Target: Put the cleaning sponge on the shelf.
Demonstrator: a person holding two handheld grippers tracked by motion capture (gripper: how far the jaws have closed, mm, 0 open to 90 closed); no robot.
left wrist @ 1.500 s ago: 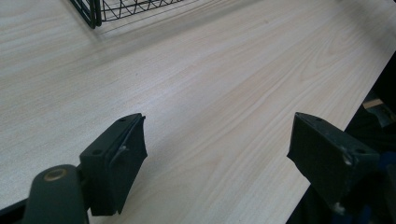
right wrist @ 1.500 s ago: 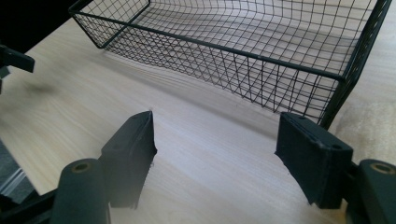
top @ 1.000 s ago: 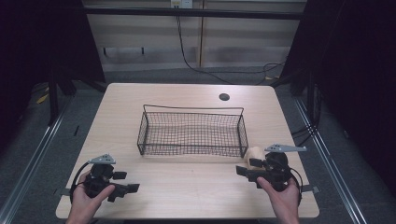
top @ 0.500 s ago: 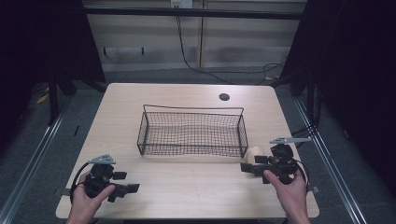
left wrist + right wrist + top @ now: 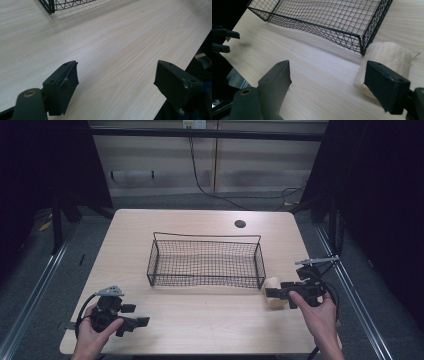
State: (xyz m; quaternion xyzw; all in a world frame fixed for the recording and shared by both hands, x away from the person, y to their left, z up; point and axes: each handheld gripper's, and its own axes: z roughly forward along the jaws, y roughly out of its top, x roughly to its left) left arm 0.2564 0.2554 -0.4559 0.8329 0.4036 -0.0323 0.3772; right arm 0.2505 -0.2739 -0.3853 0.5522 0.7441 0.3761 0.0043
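A black wire basket (image 5: 205, 238) stands in the middle of the wooden table, with nothing in it that I can see. A beige loofah-like roll (image 5: 273, 283) lies on the table just outside its front right corner. My right gripper (image 5: 276, 296) is open, its jaws reaching the roll from the right. In the right gripper view the roll (image 5: 387, 56) sits by the right jaw, beside the basket's corner (image 5: 360, 45), and the right gripper (image 5: 328, 68) holds nothing. My left gripper (image 5: 140, 316) rests open at the front left; its jaws (image 5: 117, 66) frame bare wood.
A dark round grommet (image 5: 240, 224) sits at the table's back, right of centre. The table's front edge runs close under both hands. The left gripper (image 5: 222, 37) shows far off in the right gripper view. Metal rails flank the table on the floor.
My right gripper has shifted to the right and slightly away from me, still beside the roll. The left gripper and the basket have not moved.
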